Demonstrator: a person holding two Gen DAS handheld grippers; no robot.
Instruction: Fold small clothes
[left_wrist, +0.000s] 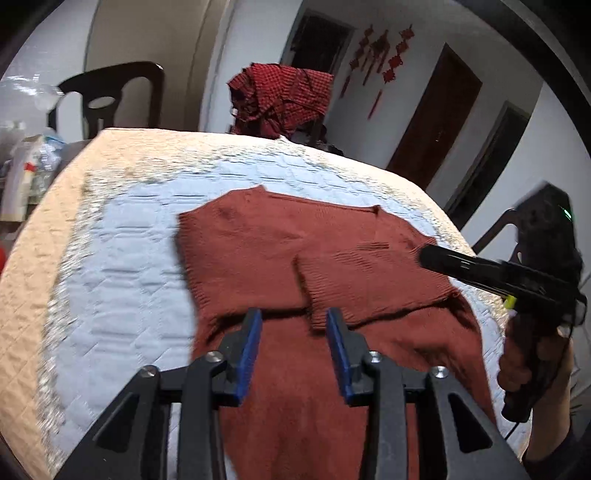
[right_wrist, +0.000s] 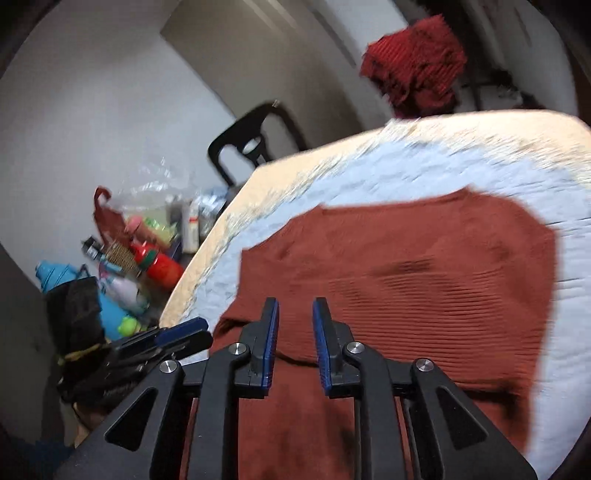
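A rust-brown knitted sweater (left_wrist: 295, 258) lies on a table covered by a quilted pale blue and beige cloth (left_wrist: 110, 258). One sleeve is folded across its body. My left gripper (left_wrist: 294, 321) is open and empty, just above the sweater's near part. My right gripper (right_wrist: 294, 314) is open and empty over the sweater (right_wrist: 424, 277). In the left wrist view the right gripper (left_wrist: 428, 256) reaches over the sweater's right side, held by a hand. The left gripper (right_wrist: 184, 332) shows at the lower left of the right wrist view.
A red checked cloth (left_wrist: 280, 98) hangs past the table's far edge. A dark chair (left_wrist: 110, 99) stands at the back left. Bottles, bags and clutter (right_wrist: 140, 258) sit beside the table's left edge. Dark doors (left_wrist: 436, 114) line the far wall.
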